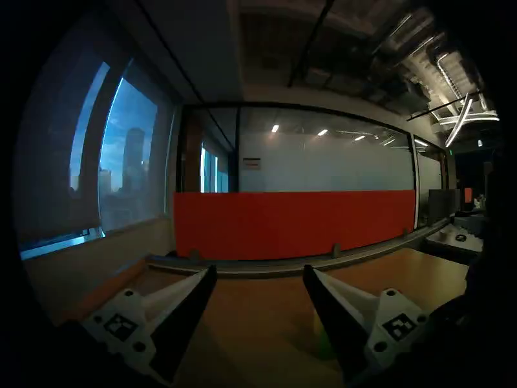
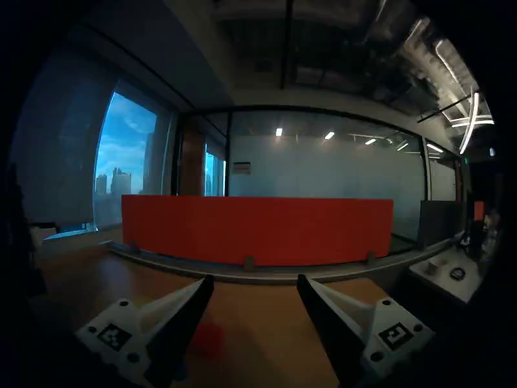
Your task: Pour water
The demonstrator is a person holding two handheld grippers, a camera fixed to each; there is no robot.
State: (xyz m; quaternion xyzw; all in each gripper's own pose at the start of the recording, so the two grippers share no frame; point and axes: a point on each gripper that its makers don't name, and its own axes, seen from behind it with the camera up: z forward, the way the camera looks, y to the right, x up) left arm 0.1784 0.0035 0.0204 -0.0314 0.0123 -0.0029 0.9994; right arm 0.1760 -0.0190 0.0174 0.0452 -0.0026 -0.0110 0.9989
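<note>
Left gripper [image 1: 259, 267] — green object [image 1: 321, 339] beside one finger [image 1: 349, 310]

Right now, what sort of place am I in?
Likely an open-plan office: a wooden desk backed by an orange divider panel, glass partition walls behind, and a window onto city towers.

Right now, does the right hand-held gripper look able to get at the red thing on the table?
Probably yes: the right hand-held gripper is open, and the blurred red thing lies on the wooden table just below it, nothing in between.
</note>
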